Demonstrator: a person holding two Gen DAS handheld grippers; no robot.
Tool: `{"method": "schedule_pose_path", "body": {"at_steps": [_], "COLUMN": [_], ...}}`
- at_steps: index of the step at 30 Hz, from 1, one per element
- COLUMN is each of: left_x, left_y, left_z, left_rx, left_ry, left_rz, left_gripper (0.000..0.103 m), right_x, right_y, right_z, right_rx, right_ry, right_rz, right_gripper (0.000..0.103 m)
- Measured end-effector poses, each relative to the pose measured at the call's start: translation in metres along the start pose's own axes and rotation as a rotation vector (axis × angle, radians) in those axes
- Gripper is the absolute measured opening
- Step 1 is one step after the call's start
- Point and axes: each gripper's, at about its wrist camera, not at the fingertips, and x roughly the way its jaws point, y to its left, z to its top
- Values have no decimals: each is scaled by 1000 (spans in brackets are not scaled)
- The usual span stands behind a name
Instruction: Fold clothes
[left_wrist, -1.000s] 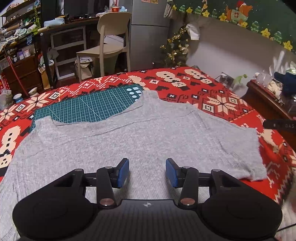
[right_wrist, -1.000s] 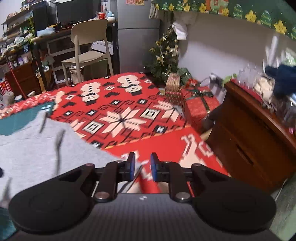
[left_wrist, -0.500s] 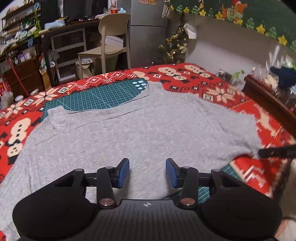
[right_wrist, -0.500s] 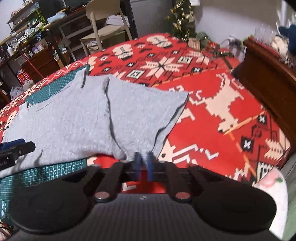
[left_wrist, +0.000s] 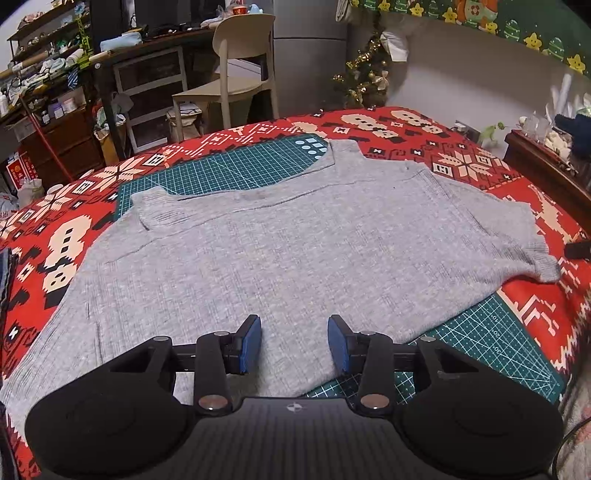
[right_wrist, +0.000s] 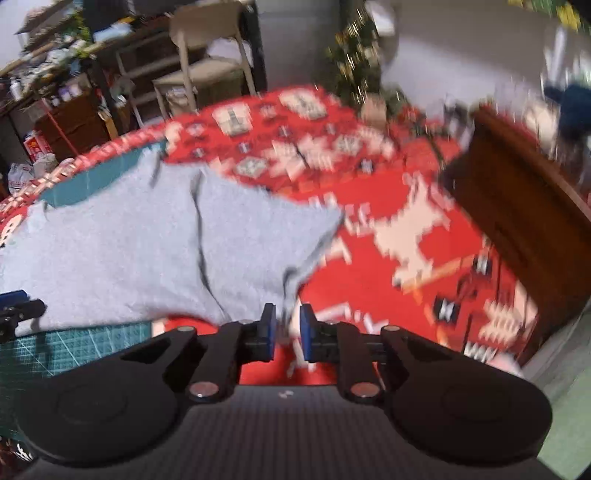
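A grey short-sleeved top (left_wrist: 295, 240) lies spread flat, neckline away from me, over a green cutting mat (left_wrist: 240, 166) and a red patterned tablecloth (left_wrist: 461, 155). My left gripper (left_wrist: 293, 341) hovers open over the hem area with nothing between its blue pads. In the blurred right wrist view the right sleeve of the top (right_wrist: 258, 243) runs down to my right gripper (right_wrist: 287, 332), whose fingers stand a little apart. The sleeve's tip reaches just to the gap. In the left wrist view the sleeve end (left_wrist: 543, 267) rests on the cloth, apart from the right gripper's fingertip (left_wrist: 578, 250).
A wooden cabinet (right_wrist: 517, 206) stands close on the right beyond the table edge. Behind the table are a beige chair (left_wrist: 236, 74), cluttered shelves and a desk (left_wrist: 55, 92), and a small Christmas tree (left_wrist: 364, 74). A dark cloth (left_wrist: 5, 277) shows at the left edge.
The right gripper pulled the right sleeve outward while shut on it, then its fingers parted and the sleeve settled on the cloth. The left gripper stayed open and drew back slightly.
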Motion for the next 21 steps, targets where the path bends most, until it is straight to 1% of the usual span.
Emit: {"method": "schedule_pose_path", "body": {"at_steps": [2,4,6,7,8,11,13,15,18,21], "left_x": [-2,-1,0,0,0,-2,-4,-5,-7,-10], "left_y": [0,-1,-2,0,2,11,15,16,19,20], "left_z": [0,0,-1,-2,-3,-7,-8,-9,-11,-10], "left_rx": [-4,-2,6,7,5,-5,-8,-11,-15,-17], "left_ry": [-3,1,8,10,14,20,21,21,20,16], "left_rz": [-4,1,16,23,29,38,39,41,43,54], "left_gripper": [41,41,41,41,41,41,42,43,43,42], "right_x": [-2,7,23,32,40,47,44,42,37,31], "right_y": [16,41,63,73,80,74,62,50,39,42], "right_z": [5,8,4,2,-1,-12,-14,-15,-14,-8], "right_rx": [-33,-83,-125,-145,-158,-159,-134,-109,-77,-86], "right_ry": [-27,-34,-21,-14,1,15,18,24,40,6], "right_rz": [80,143,165,174,167,138,127,119,121,151], "right_gripper": [15,12,10,7,7,6,2,1,5,7]}}
